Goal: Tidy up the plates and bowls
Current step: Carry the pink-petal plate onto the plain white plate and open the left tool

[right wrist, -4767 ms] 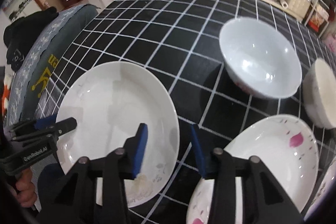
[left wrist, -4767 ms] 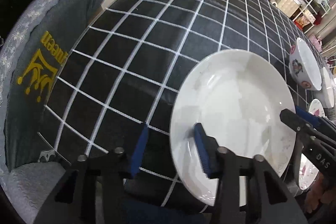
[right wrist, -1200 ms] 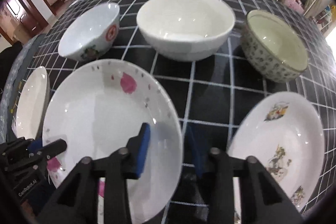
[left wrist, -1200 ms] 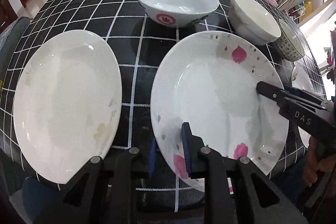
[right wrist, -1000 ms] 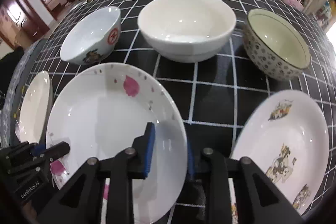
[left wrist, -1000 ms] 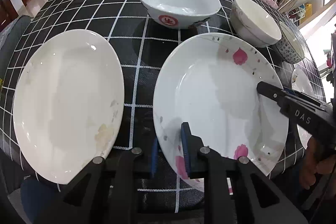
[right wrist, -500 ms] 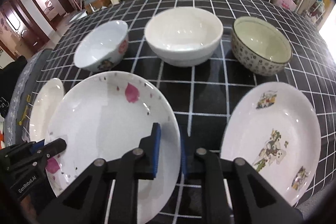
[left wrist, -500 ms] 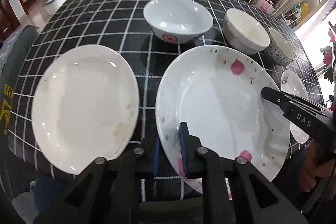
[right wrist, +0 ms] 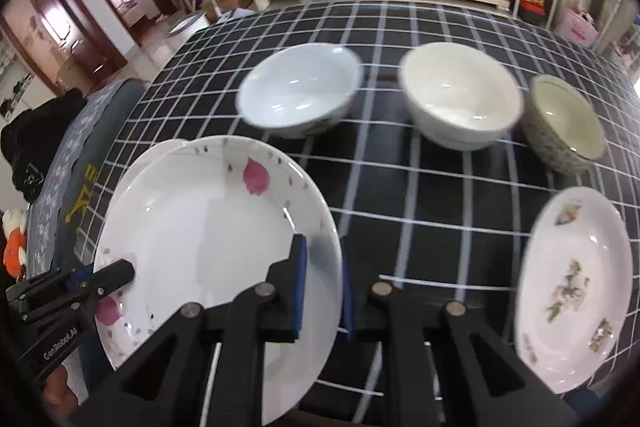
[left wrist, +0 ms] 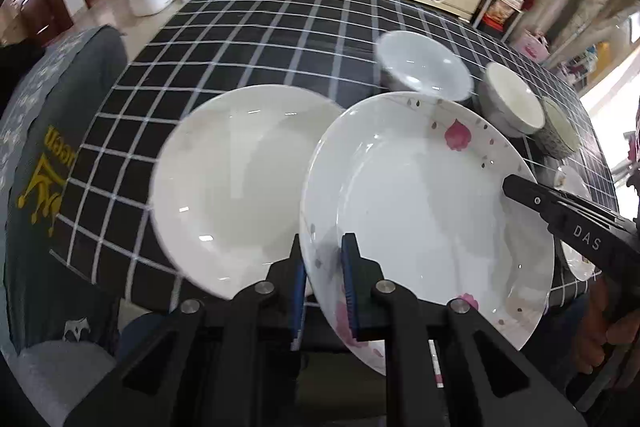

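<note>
A white plate with pink petals (left wrist: 420, 195) is held in the air by both grippers. My left gripper (left wrist: 323, 281) is shut on its near-left rim. My right gripper (right wrist: 323, 285) is shut on its right rim (right wrist: 332, 267); it shows in the left wrist view as a black arm (left wrist: 568, 223). The petal plate (right wrist: 212, 231) overlaps a plain white plate (left wrist: 236, 179) that lies on the black checked table (left wrist: 256, 39). Only a sliver of the plain plate (right wrist: 160, 149) shows in the right wrist view.
Three bowls stand in a row behind: a pale blue-white one (right wrist: 300, 95), a white one (right wrist: 460, 99) and a speckled one (right wrist: 568, 123). A plate with a floral print (right wrist: 576, 287) lies at the right. A grey chair back (left wrist: 44, 163) stands left of the table.
Both grippers have lifted the petal plate off the table and carried it left, so it now overlaps the plain white plate. The bowls have not moved.
</note>
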Demonstrator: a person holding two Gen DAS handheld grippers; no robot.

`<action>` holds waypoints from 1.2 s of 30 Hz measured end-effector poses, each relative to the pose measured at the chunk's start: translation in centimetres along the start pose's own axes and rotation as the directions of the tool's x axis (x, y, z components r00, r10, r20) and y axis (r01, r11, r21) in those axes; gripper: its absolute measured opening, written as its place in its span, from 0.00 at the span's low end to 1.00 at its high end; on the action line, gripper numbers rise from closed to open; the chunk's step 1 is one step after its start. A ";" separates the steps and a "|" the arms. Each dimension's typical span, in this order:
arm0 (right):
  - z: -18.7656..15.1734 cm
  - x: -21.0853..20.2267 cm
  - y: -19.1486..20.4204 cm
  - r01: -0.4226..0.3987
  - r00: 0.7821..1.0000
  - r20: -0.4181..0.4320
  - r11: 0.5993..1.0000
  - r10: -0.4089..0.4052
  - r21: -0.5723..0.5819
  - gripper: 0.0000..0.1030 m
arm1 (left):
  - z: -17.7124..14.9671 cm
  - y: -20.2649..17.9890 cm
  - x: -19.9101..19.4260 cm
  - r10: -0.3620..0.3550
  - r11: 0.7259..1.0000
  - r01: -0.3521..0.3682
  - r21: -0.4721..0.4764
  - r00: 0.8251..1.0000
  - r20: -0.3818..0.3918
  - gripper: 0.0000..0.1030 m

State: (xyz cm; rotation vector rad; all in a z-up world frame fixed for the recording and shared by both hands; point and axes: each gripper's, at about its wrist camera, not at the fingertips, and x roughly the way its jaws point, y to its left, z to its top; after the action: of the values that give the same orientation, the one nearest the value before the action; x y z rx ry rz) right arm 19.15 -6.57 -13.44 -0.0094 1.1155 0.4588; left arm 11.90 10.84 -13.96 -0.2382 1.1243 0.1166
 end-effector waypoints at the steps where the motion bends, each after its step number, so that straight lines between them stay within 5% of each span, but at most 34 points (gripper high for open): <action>1: 0.1 0.3 0.7 -0.004 1.000 -0.006 1.000 0.004 -0.010 0.19 | -0.3 1.0 -0.3 0.009 1.000 -0.009 -0.012 1.000 0.000 0.14; 36: 2.9 8.0 9.1 -0.001 0.995 -0.097 0.994 -0.010 -0.113 0.18 | 2.0 11.4 2.0 0.048 0.987 -0.050 -0.152 0.999 -0.013 0.11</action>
State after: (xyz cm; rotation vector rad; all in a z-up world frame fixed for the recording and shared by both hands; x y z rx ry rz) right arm 21.23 5.21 -17.04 -0.1346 1.1834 0.5213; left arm 12.13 22.32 -16.45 -0.3476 1.1318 0.2461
